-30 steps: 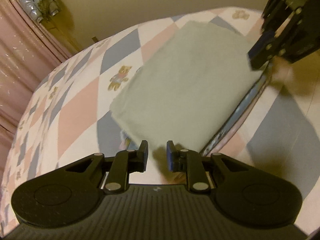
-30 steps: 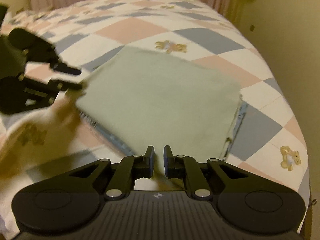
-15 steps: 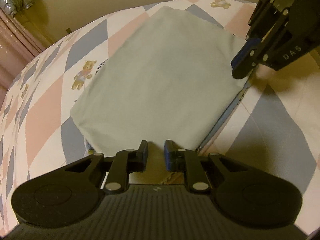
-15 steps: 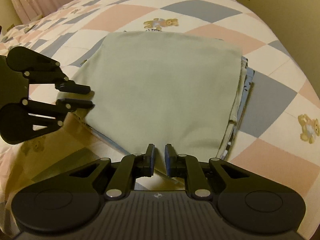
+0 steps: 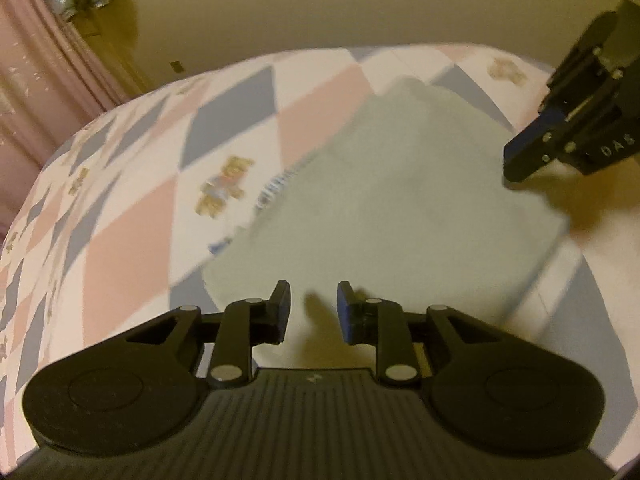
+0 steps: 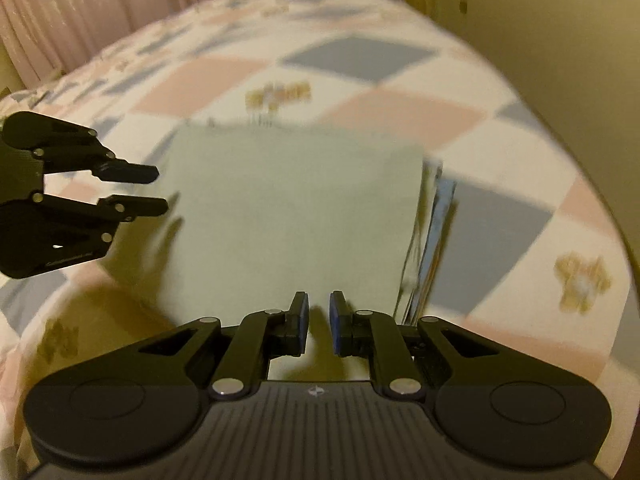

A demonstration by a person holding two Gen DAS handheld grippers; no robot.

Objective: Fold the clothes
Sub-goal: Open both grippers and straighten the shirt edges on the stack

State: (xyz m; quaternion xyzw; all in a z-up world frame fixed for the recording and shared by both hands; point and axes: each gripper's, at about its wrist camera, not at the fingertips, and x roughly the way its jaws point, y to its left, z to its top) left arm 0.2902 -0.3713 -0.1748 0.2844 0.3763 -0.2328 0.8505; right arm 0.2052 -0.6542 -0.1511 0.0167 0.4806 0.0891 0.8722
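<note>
Folded cloth [image 6: 292, 216], pale green, smooth and squarish, lies between two empty, slightly parted grippers [image 5: 310, 312] [image 6: 318, 322].

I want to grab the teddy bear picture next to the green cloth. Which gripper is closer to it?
Probably left. The left gripper sits at the green cloth's near edge on the bear's side; the right gripper is across the cloth.

The light is dim and warm, with a yellow cast over both views. Motion blur softens the quilt [image 6: 360, 92] and the folded cloth [image 5: 400, 200] (their edges smear), while the gripper bodies near the lens stay sharp. Dark shadows lie under the jaws. The fisheye lens bends the bed strongly at the edges.
</note>
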